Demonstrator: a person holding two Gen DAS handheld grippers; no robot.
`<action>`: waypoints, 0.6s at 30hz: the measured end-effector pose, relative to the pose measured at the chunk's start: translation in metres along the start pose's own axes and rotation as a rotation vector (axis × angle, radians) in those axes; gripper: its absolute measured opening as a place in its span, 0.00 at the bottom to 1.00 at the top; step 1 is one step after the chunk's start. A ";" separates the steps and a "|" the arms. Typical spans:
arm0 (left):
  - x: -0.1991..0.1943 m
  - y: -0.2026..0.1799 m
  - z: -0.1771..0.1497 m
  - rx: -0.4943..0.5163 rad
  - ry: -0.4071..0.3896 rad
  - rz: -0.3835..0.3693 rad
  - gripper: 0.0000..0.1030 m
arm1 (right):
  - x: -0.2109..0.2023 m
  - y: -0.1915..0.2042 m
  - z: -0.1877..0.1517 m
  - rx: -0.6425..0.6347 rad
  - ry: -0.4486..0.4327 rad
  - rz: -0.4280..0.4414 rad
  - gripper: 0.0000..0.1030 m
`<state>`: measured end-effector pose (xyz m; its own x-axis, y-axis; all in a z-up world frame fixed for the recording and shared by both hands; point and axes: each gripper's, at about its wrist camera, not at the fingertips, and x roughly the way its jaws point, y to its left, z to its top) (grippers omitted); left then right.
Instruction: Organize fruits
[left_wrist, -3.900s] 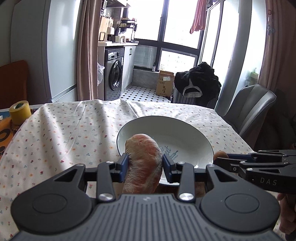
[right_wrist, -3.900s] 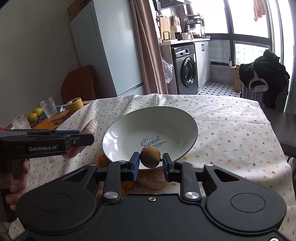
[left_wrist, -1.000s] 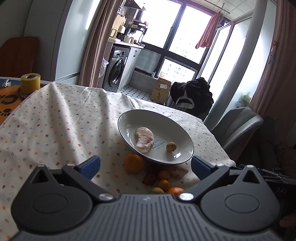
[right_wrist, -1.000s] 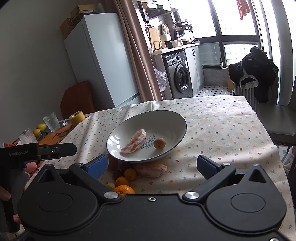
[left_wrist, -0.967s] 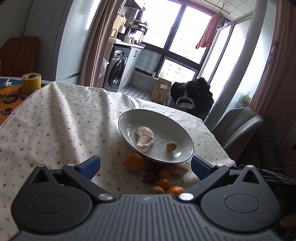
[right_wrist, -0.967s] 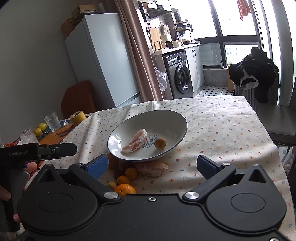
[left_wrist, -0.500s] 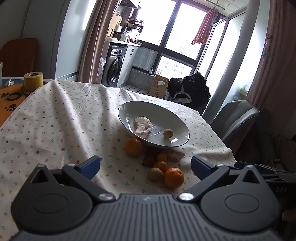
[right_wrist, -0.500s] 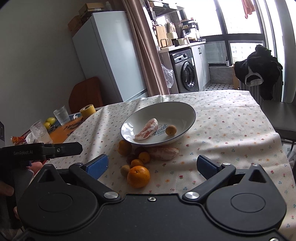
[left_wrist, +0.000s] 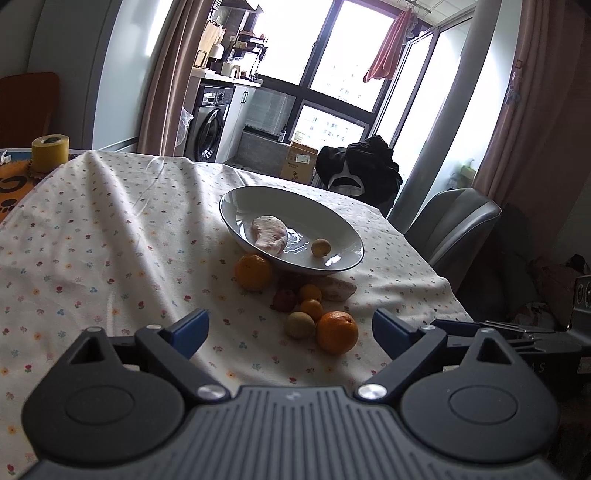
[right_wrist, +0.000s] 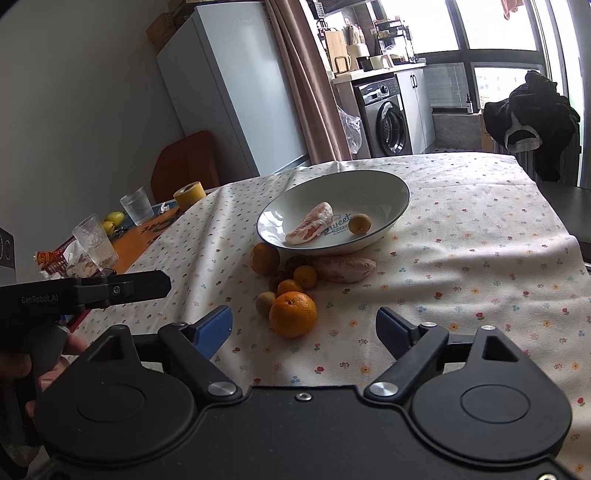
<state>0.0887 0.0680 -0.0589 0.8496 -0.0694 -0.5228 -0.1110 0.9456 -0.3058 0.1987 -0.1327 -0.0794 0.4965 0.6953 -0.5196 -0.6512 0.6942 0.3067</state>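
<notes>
on the flowered tablecloth (right_wrist: 461, 236), a white bowl (right_wrist: 391, 184) printed "sweet", holding a peeled citrus piece (right_wrist: 310, 224) and a small brown fruit (right_wrist: 359, 223). just in front, oranges (right_wrist: 292, 314) and small fruits in a loose cluster. left gripper (left_wrist: 290, 330) and right gripper (right_wrist: 304, 326) both spread, closing, pinching nothing.

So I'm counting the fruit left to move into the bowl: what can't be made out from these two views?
- Dark fruit by the bowl: right wrist view, half behind a small orange; kind unclear.
- Another dark fruit: left wrist view, shadowed; kind unclear.
- Cloth under the bowl's near rim: both views, hidden by the bowl.
- Table's near edge: both views, covered by each hand-held gripper; both jaws are closing, nothing between them.
</notes>
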 end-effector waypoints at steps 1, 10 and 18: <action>0.002 0.000 -0.001 0.002 0.005 -0.002 0.88 | 0.002 0.000 0.000 -0.001 0.004 0.003 0.81; 0.023 0.009 -0.004 -0.001 0.055 -0.018 0.68 | 0.025 0.001 -0.001 0.002 0.057 0.026 0.68; 0.040 0.013 -0.003 0.005 0.087 -0.023 0.61 | 0.046 0.001 0.002 -0.001 0.094 0.041 0.61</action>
<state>0.1199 0.0767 -0.0860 0.8038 -0.1183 -0.5830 -0.0891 0.9450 -0.3146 0.2217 -0.0993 -0.1013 0.4134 0.7026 -0.5792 -0.6704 0.6653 0.3286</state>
